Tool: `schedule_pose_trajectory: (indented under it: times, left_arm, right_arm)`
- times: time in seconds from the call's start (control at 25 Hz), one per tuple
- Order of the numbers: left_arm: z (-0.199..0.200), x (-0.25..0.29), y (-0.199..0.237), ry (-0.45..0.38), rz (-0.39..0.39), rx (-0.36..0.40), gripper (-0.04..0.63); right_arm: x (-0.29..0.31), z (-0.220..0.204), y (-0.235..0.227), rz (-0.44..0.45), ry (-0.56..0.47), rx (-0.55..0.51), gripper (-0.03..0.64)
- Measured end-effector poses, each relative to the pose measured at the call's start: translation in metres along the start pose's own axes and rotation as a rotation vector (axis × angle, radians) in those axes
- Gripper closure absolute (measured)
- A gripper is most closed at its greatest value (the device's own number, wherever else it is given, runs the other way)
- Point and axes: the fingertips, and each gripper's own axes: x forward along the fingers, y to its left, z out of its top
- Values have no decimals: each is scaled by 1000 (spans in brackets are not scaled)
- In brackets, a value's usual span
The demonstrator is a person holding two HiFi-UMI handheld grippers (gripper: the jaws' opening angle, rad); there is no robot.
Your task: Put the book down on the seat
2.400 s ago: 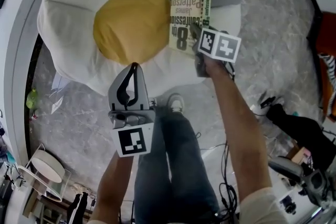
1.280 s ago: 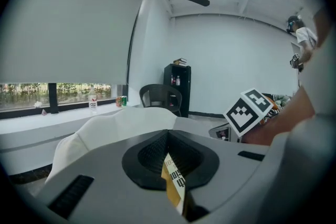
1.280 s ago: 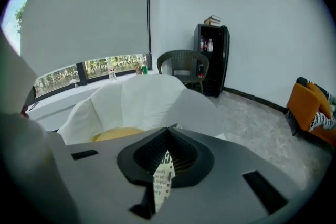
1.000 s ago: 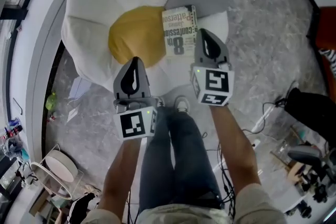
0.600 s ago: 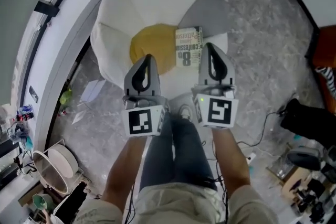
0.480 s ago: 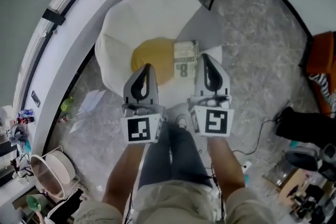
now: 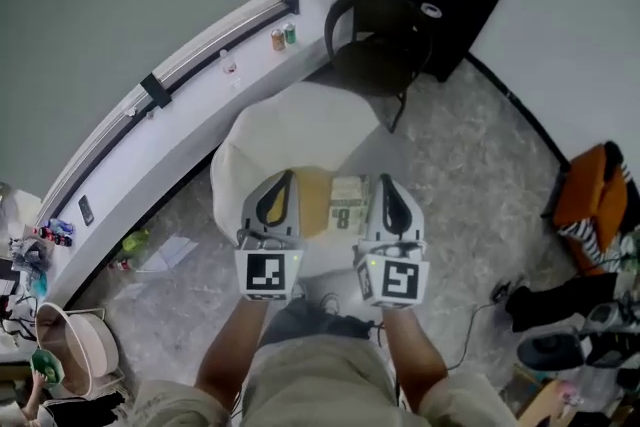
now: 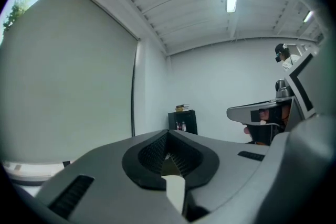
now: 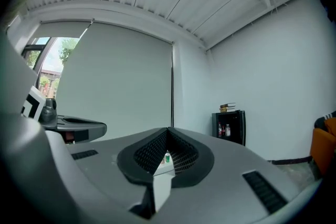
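book [image 7: 347, 207] on white seat [image 7: 300, 125] – black chair [image 7: 372, 40] behind, left hand-held gripper [image 7: 285, 177] and right hand-held gripper [image 7: 384, 181] both pressed together, empty

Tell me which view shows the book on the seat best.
The head view: the book lies flat on the seat, cover up. The left and right gripper views face the walls and show nothing of it.

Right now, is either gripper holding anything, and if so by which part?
Nothing is held. The left gripper and right gripper are both shut and empty; the book lies flat on the seat, below them.
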Motion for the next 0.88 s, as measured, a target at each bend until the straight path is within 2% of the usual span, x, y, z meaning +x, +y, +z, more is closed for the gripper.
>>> schedule_pose_trajectory:
  times: [0.12,0.36,0.48,0.76,0.88]
  left_arm:
    - [30,-5,8,-38,3,56,589]
    - [65,-11,6,-61,-24,55,589]
    - [71,-13,-1,-79,-38,69,589]
    - [75,-24,-1,-98,-16,49,589]
    - [70,-28,6,-77,2,32,589]
  right_arm:
    - [-5,24,1,14,-14,-1,612]
    - [-8,71,9,51,-64,-17,612]
    - [-7,73,15,60,-64,-36,612]
    - [-9,71,28,79,-50,-66,612]
    - [-6,70,34,85,-45,-68,612]
